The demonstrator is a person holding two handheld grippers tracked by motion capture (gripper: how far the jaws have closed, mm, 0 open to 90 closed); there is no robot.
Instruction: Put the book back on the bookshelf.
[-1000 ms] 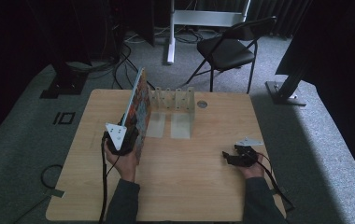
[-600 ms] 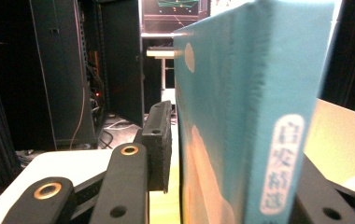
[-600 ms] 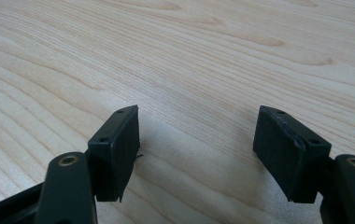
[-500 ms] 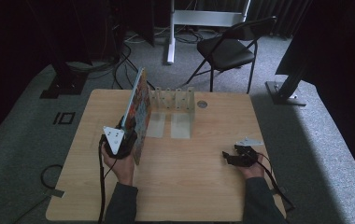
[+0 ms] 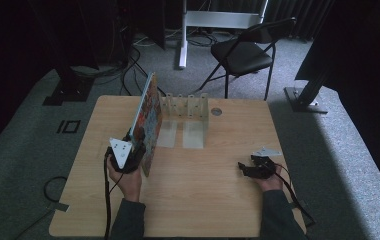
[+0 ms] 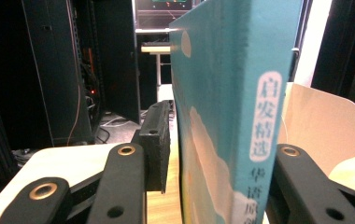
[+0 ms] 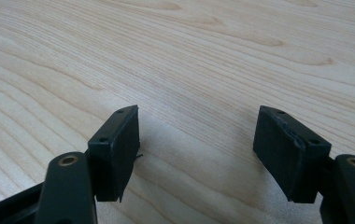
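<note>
This looks like a lab or recording studio. A plain wooden table (image 5: 178, 200) stands on grey carpet (image 5: 23, 165). Around the table hang dark curtains; beyond its far edge stand a black folding chair (image 5: 245, 52) and a white stand base (image 5: 213, 20), with cables (image 5: 128, 65) trailing on the floor to its far left. Black equipment racks (image 6: 59, 70) stand beyond it too.

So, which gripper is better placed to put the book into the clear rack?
Left. The left gripper holds the upright book near the rack; the right gripper rests open and apart.
</note>
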